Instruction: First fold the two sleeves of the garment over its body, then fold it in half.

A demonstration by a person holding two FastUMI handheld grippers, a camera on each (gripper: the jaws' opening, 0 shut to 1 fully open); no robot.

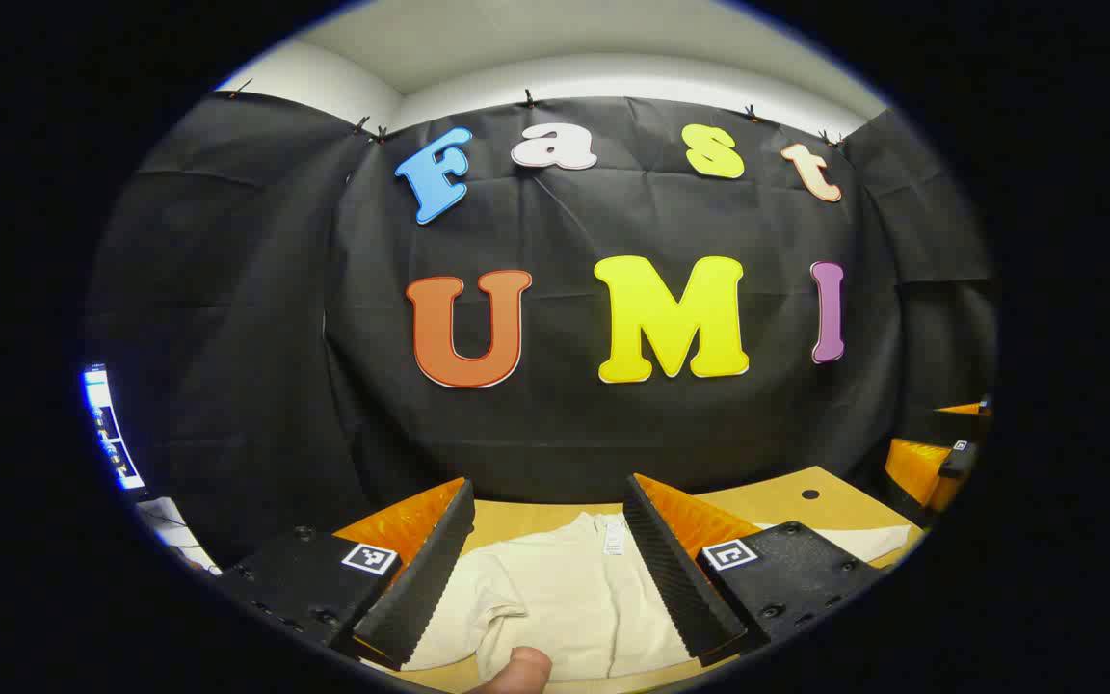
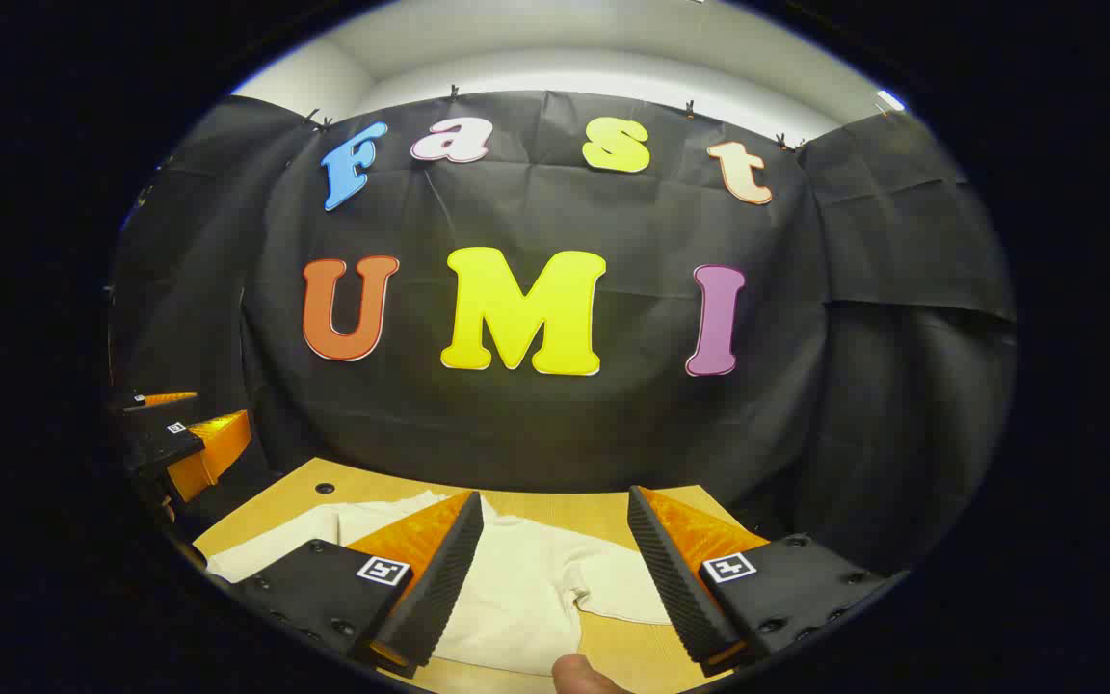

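Both grippers spread wide, holding nothing, above the wooden table [image 1: 786, 501]. Left gripper [image 1: 547, 569] hovers over the cream garment [image 1: 565, 598], which lies flat on the table; neck tag [image 1: 613, 540] sits between its fingers, print too small to read. Right gripper [image 2: 555, 569] hovers over a sleeve [image 2: 613, 583]. Square fiducial markers [image 1: 368, 557] on the finger mounts.

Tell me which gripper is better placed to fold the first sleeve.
Neither clearly. The left gripper hangs open above one sleeve of the shirt, and the right gripper hangs open above the other sleeve. Each could take its own side.
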